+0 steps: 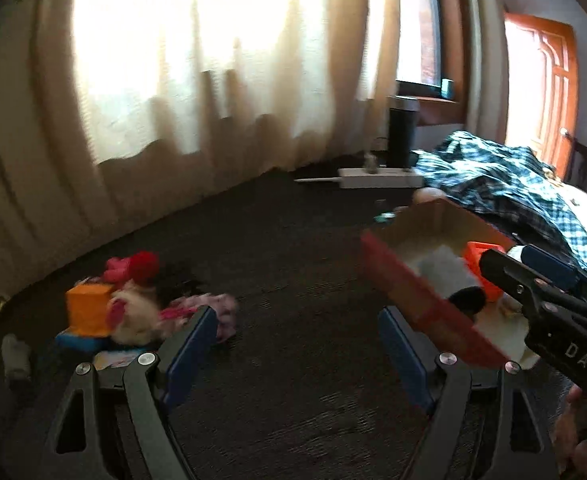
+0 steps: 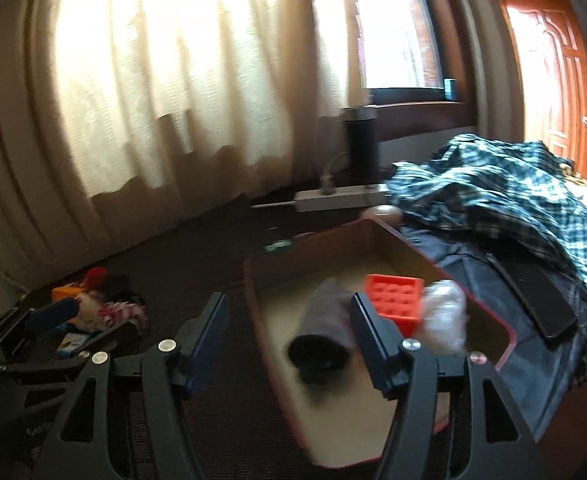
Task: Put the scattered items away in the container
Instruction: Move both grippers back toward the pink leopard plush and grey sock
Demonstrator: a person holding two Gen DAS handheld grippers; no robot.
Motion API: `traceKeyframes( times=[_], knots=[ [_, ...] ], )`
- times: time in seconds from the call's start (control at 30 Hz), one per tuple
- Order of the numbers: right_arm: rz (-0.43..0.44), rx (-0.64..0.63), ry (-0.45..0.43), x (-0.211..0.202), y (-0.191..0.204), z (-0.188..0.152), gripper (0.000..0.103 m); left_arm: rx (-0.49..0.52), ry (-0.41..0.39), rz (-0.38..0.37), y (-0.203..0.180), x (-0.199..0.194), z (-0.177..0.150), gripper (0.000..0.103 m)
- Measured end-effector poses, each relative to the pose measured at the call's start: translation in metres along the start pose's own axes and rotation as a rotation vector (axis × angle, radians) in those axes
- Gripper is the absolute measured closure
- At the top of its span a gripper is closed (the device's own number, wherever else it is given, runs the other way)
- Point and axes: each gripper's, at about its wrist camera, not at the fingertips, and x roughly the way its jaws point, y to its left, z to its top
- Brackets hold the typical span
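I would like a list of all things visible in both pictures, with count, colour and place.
Box: one, red outside, cardboard inside, on dark floor.
Orange block: one, in box.
Grey and black roll: one, in box.
White soft item: one, in box.
Toy pile: several, orange, red, pink, cream, on floor left of box.
Checked cloth: one, blue-green and white, right of box.
Power strip: one, white, by curtain.
Cylinder: one, black, behind strip.
Curtain: cream.
Door: orange wood.
Left tool: open.
Right tool: open.
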Motion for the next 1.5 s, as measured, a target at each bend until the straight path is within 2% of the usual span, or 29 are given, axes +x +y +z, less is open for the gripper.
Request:
traceKeyframes(
  times=[0.33, 0.53, 0.7, 1.2, 1.5],
  knots=[
    [0.075, -0.123, 0.053, 0.014, 0.071, -0.007, 0.025, -0.139, 0.033, 0.126, 0.095, -0.008, -0.037, 0.018],
    [0.112, -0.155, 0.116, 0.031, 0.102, -0.013, 0.024, -0.302, 0.053, 0.235, 0.170, -0.016, -0.060, 0.018],
    [0.129, -0.180, 0.163, 0.045, 0.123, -0.022, 0.024, -0.371, 0.056, 0.322, 0.211, -0.023, -0.073, 0.018],
    [0.147, -0.277, 0.220, 0.082, 0.176, -0.026, 0.024, -0.463, 0.081, 0.415, 0.259, -0.018, -0.091, 0.018],
    [0.166, -0.329, 0.222, 0.109, 0.209, -0.024, 0.024, -0.468, 0.088, 0.454, 0.268, -0.015, -0.092, 0.018]
  ],
)
